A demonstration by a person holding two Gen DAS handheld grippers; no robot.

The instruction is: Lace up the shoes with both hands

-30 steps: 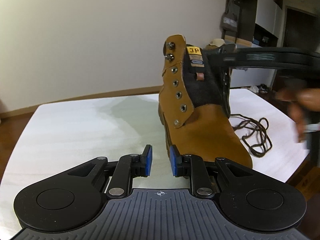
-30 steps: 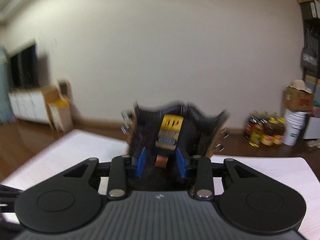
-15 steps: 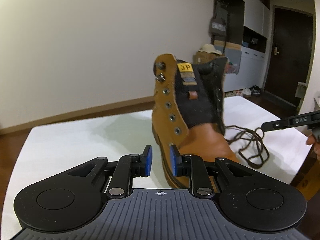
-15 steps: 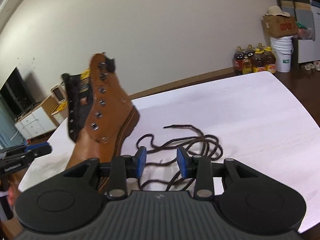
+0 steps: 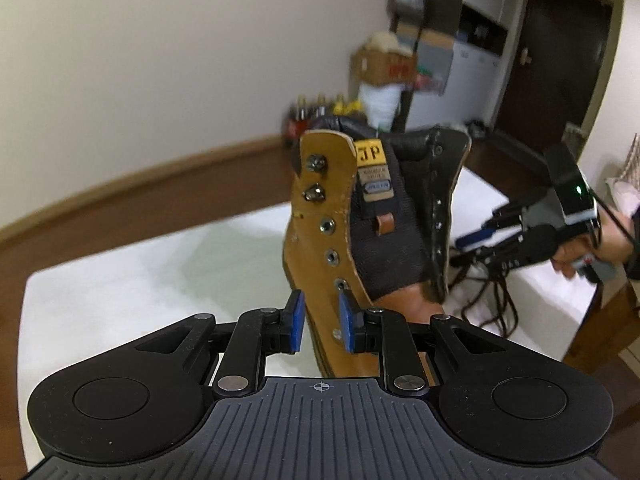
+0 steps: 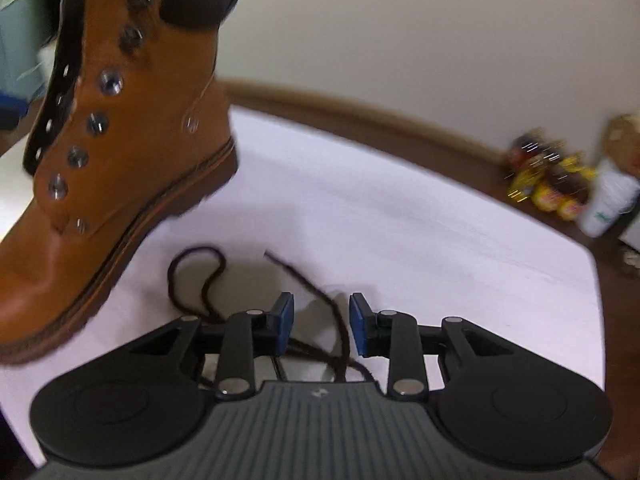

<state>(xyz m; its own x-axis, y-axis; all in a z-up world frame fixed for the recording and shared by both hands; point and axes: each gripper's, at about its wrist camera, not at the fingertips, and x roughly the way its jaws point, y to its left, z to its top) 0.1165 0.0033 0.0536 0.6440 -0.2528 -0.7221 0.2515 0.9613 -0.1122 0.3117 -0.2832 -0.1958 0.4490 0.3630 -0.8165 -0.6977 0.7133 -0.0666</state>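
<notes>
Both wrist views share the boot (image 5: 340,240) closely.

In the left wrist view, the toe and sole of the tan leather lace-up boot (image 5: 320,240) are hidden behind the black body of the left gripper (image 5: 320,326). The small print on the label below the yellow tongue tag (image 5: 370,155) is too small to read. The cardboard box (image 5: 384,66) and bottles (image 5: 316,106) by the wall are blurred.

In the right wrist view, the boot (image 6: 132,128) is smeared by motion, its toe cut off at the left edge. The dark brown shoelace (image 6: 316,292) disappears under the right gripper (image 6: 321,326).
</notes>
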